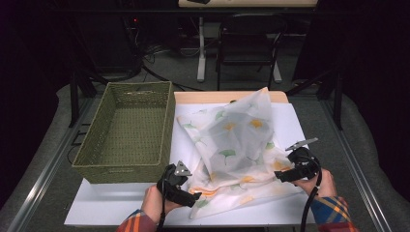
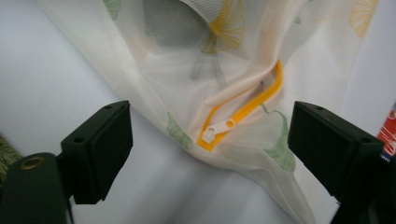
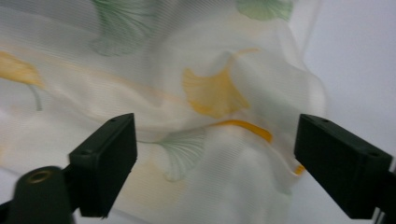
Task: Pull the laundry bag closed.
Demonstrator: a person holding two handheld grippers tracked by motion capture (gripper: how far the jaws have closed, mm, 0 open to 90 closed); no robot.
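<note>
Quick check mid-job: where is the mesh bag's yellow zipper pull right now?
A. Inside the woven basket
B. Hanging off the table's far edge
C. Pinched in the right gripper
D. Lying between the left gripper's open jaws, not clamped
D: in the left gripper view the zipper pull lies on the mesh bag between the left gripper's wide-apart jaws, with neither pad touching it.

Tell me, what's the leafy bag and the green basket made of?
The mesh laundry bag looks like thin, see-through synthetic netting: fine holes show in the left gripper view, with printed ginkgo leaves and what seems a plastic zipper pull on yellow tape. The basket looks like woven cord or grass, olive green and matte, with a visible braided weave.
</note>
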